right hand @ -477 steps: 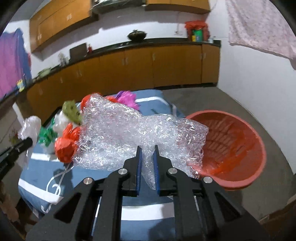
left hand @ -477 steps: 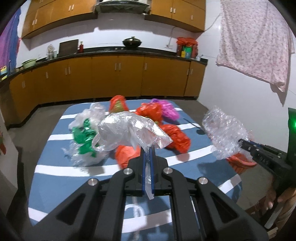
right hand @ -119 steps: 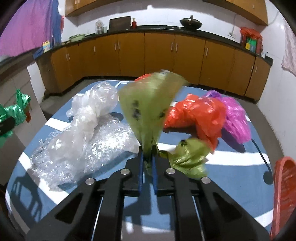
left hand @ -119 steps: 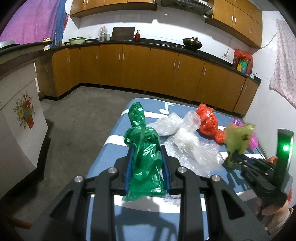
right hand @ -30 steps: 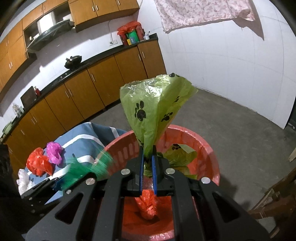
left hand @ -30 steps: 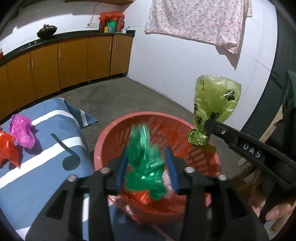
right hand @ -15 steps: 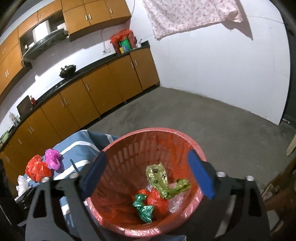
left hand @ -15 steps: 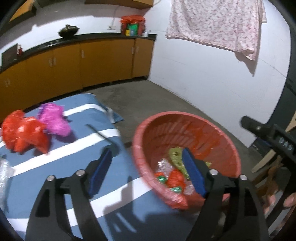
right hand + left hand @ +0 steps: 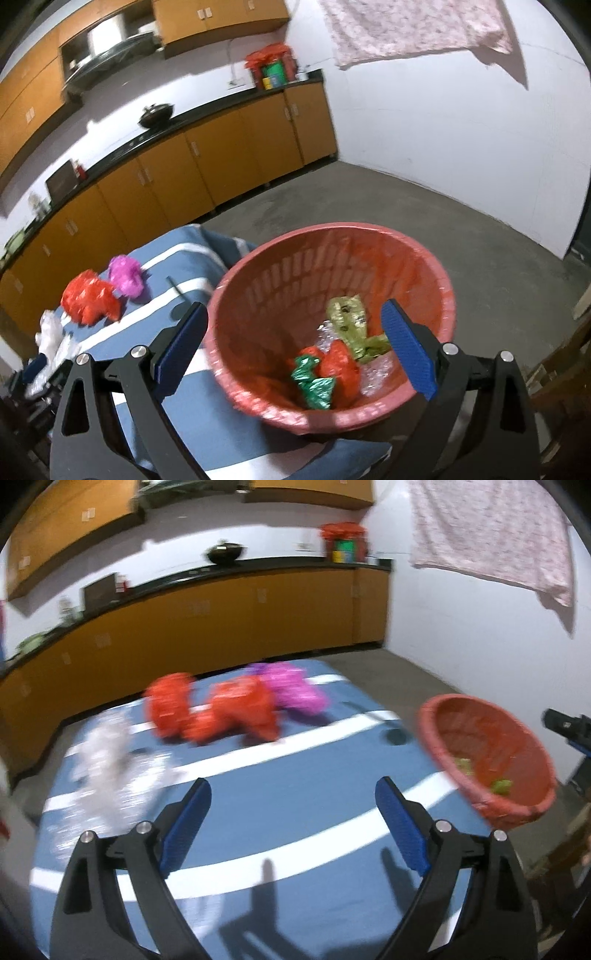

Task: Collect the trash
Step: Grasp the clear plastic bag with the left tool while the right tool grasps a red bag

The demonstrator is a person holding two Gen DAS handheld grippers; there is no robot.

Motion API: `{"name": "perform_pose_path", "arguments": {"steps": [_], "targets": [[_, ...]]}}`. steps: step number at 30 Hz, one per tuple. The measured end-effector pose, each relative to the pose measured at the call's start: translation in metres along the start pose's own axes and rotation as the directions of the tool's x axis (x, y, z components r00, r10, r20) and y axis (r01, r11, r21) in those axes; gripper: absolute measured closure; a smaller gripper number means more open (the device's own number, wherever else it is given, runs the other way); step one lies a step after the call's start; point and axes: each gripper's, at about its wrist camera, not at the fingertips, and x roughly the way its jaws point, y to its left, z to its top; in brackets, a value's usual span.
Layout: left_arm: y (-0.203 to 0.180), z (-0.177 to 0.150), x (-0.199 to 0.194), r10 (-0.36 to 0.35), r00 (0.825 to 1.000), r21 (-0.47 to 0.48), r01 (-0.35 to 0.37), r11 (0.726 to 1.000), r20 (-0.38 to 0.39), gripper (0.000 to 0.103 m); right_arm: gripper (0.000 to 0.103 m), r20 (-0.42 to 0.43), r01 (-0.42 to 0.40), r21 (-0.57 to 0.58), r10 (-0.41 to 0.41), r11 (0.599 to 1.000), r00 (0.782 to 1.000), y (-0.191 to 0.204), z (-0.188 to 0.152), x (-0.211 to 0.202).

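Note:
A red plastic basket (image 9: 424, 258) stands beside the blue striped table (image 9: 295, 805) and holds a green bag (image 9: 312, 382), an olive paw-print bag (image 9: 347, 321), a red bag and clear wrap. My right gripper (image 9: 293, 350) is open and empty over the basket. My left gripper (image 9: 293, 823) is open and empty above the table, facing red bags (image 9: 221, 712), a magenta bag (image 9: 291, 690) and clear plastic (image 9: 110, 760). The basket shows at the right in the left wrist view (image 9: 532, 805). The red bag (image 9: 88, 295) and magenta bag (image 9: 125, 275) also show in the right wrist view.
Orange kitchen cabinets (image 9: 221, 624) with a black counter run along the back wall. A floral cloth (image 9: 406, 26) hangs on the white wall. Bare concrete floor (image 9: 406, 203) lies beyond the basket. The right gripper's tip (image 9: 569, 727) shows at the left wrist view's right edge.
Both grippers dropped their bags into the basket a second ago and are open. The left gripper has swung left from the basket toward the bags on the table.

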Motion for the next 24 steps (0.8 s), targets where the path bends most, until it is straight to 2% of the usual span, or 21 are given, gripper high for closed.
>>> {"name": "perform_pose_path", "arguments": {"steps": [2,4,7,9,12,15,21,23,24], "targets": [[0.026,-0.003,-0.009,0.091,0.996,-0.028,-0.091,0.996,0.018,0.014,0.009,-0.004,-0.014,-0.034,0.014,0.999,1.0,0.013,-0.002,0.0],[0.058,-0.001,-0.017,0.19,0.981,-0.073,-0.187,0.98,0.038,0.014,0.009,-0.011,-0.03,-0.062,0.029,0.998,1.0,0.025,-0.004,0.0],[0.102,0.004,-0.019,0.279,0.96,-0.157,-0.272,0.949,0.02,0.015,0.009,-0.026,-0.057,-0.09,0.055,0.994,0.998,0.044,-0.008,0.002],[0.128,0.008,-0.014,0.299,0.954,-0.217,-0.293,0.931,-0.008,0.018,0.009,-0.035,-0.076,-0.108,0.073,0.991,0.997,0.057,-0.011,0.003],[0.155,0.013,0.002,0.291,0.955,-0.268,-0.297,0.916,-0.065,0.028,0.009,-0.047,-0.097,-0.144,0.091,0.985,0.995,0.074,-0.015,0.005],[0.167,0.013,0.02,0.26,0.958,-0.284,-0.285,0.916,-0.122,0.036,0.009,-0.057,-0.111,-0.177,0.102,0.978,0.993,0.089,-0.018,0.006],[0.176,0.001,0.053,0.221,0.953,-0.283,-0.275,0.919,-0.208,0.048,0.009,-0.082,-0.132,-0.224,0.116,0.966,0.99,0.11,-0.024,0.013],[0.177,-0.001,0.058,0.218,0.951,-0.283,-0.276,0.919,-0.22,0.053,0.009,-0.088,-0.136,-0.232,0.118,0.963,0.989,0.114,-0.025,0.015],[0.178,-0.003,0.062,0.211,0.95,-0.284,-0.273,0.919,-0.23,0.06,0.009,-0.091,-0.138,-0.235,0.12,0.962,0.989,0.116,-0.025,0.016]]}}
